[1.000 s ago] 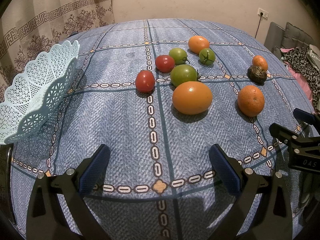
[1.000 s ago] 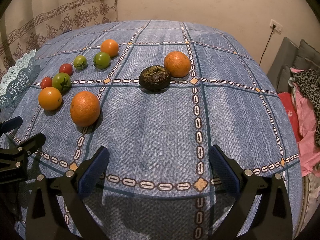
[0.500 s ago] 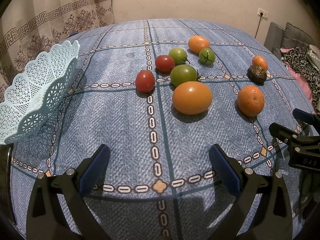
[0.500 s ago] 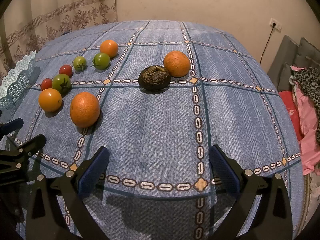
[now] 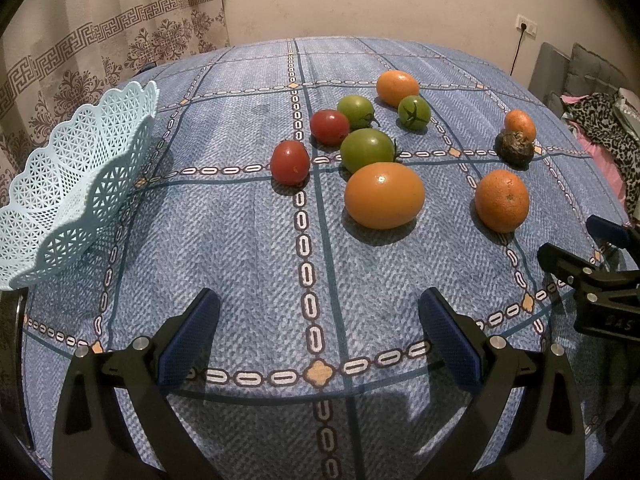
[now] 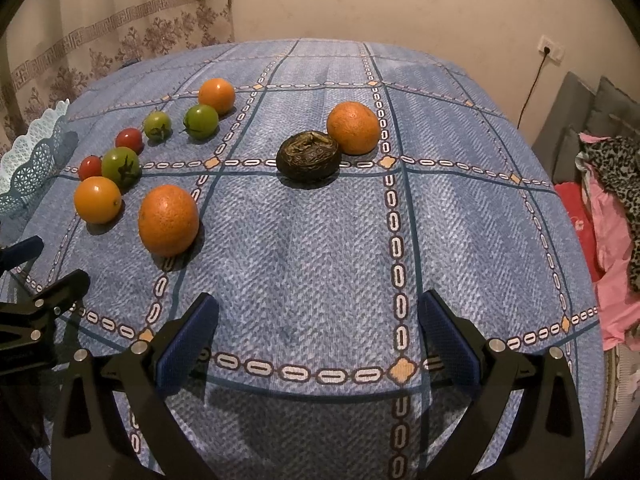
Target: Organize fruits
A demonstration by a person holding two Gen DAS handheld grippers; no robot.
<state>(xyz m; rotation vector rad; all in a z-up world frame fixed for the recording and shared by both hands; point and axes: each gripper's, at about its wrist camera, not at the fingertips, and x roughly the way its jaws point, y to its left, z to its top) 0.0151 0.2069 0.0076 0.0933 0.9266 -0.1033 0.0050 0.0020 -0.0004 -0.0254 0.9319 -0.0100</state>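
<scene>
Nothing of substance has changed over the last second: at far left the light-blue basket (image 5: 76, 184) remains empty, so sorting has not begun. Left gripper (image 5: 320, 340), jaws wide apart and empty, still hovers at the near table edge. The fruit stays loose on the blue tablecloth (image 5: 240, 248): red tomato (image 5: 290, 162), large orange tomato (image 5: 384, 195), then orange (image 6: 168, 220), well apart. Right gripper (image 6: 318, 340) likewise still hangs spread, holding nothing
</scene>
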